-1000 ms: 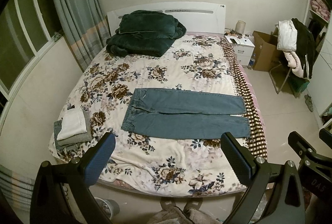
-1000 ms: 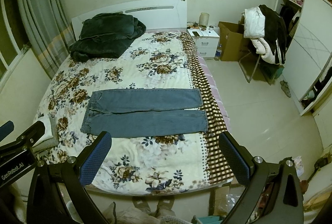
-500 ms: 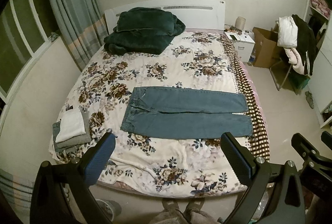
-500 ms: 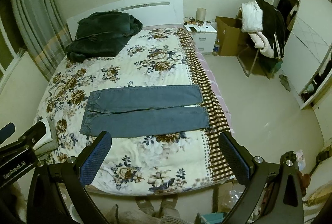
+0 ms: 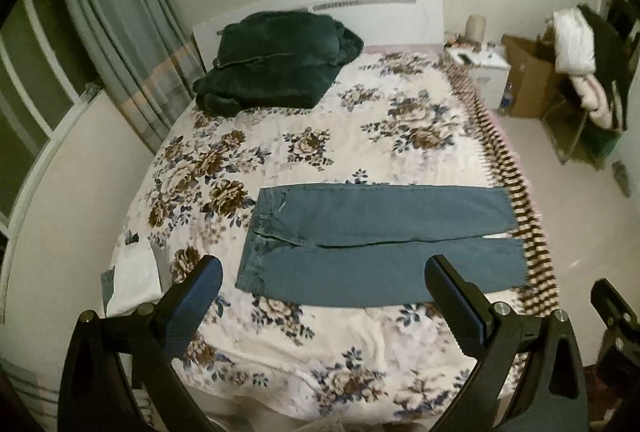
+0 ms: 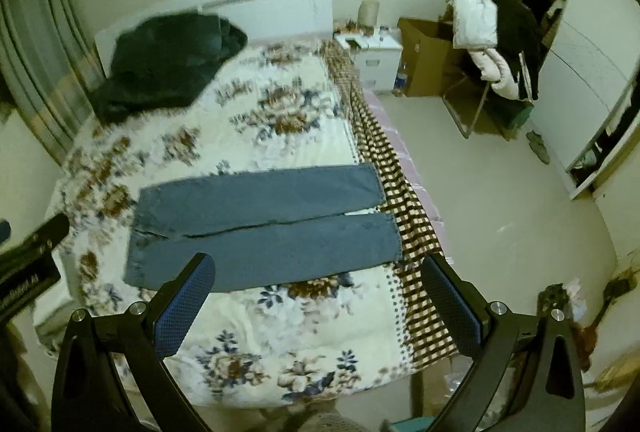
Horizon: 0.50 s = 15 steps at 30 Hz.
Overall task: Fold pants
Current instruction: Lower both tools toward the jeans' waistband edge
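Observation:
Blue jeans (image 5: 384, 244) lie flat across the floral bedspread, waistband to the left, both legs stretched to the right; they also show in the right wrist view (image 6: 264, 224). My left gripper (image 5: 324, 296) is open and empty, held above the near edge of the bed, short of the jeans. My right gripper (image 6: 320, 292) is open and empty too, above the bed's near right part. The left gripper's body (image 6: 28, 256) shows at the left edge of the right wrist view.
A folded dark green blanket (image 5: 276, 68) lies by the headboard. Folded white and grey clothes (image 5: 132, 272) sit on the bed's near left corner. A nightstand (image 6: 370, 58), a cardboard box (image 6: 426, 56) and a clothes-laden chair (image 6: 496, 44) stand to the right.
Both grippers have moved forward and down toward the bed, so the jeans look larger and closer. Both stay open. The jeans have not moved.

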Each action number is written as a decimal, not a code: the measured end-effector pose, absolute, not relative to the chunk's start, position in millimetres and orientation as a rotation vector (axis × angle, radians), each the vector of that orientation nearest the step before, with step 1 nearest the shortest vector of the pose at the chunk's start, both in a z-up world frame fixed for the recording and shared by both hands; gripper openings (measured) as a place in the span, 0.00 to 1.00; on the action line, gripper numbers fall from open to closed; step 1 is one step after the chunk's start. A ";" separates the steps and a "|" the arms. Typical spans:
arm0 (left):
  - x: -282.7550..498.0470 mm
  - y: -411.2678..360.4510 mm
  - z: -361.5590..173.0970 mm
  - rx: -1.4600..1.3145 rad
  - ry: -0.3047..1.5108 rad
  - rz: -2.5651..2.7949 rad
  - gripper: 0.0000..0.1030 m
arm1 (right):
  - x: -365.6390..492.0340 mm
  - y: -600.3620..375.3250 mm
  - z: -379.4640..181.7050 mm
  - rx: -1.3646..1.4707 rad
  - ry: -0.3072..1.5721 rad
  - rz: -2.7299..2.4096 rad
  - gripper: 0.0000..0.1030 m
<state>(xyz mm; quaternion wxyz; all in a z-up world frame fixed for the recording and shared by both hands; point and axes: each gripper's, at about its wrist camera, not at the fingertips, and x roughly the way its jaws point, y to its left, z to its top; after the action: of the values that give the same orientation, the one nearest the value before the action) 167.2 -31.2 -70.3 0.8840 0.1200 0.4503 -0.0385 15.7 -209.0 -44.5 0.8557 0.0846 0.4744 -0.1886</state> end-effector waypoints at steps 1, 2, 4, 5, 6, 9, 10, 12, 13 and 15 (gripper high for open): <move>176.2 -35.8 -78.0 0.255 0.944 -0.073 1.00 | 35.0 -216.4 -56.3 0.162 1.015 -0.395 1.00; 194.3 -43.9 -92.2 0.265 0.962 -0.064 1.00 | 55.5 -224.6 -69.5 0.147 1.033 -0.391 1.00; 227.6 -61.6 -120.8 0.288 0.994 -0.043 1.00 | 94.5 -242.7 -95.4 0.146 1.061 -0.363 1.00; 239.8 -69.4 -132.1 0.300 1.005 -0.036 1.00 | 115.2 -252.5 -111.1 0.147 1.080 -0.346 1.00; 252.7 -77.4 -144.2 0.320 1.018 -0.024 1.00 | 143.5 -263.0 -133.1 0.145 1.111 -0.315 1.00; 300.1 -107.4 -195.1 0.369 1.068 0.006 1.00 | 211.3 -286.7 -189.3 0.123 1.164 -0.258 1.00; 322.2 -119.1 -221.6 0.391 1.088 0.021 1.00 | 238.2 -294.5 -214.8 0.106 1.181 -0.244 1.00; 349.5 -132.7 -258.1 0.416 1.119 0.031 1.00 | 288.6 -308.9 -270.5 0.080 1.235 -0.215 1.00; 365.9 -138.4 -279.5 0.431 1.134 0.036 1.00 | 308.3 -316.1 -291.9 0.077 1.257 -0.206 1.00; 401.5 -145.5 -329.7 0.460 1.174 0.062 1.00 | 350.5 -332.9 -349.3 0.100 1.321 -0.184 1.00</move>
<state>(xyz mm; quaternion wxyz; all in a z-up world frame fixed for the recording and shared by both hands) 401.5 -145.5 -329.7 0.8074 0.2148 0.5487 0.0291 350.5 -332.9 -349.3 0.7845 0.0465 0.6125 -0.0851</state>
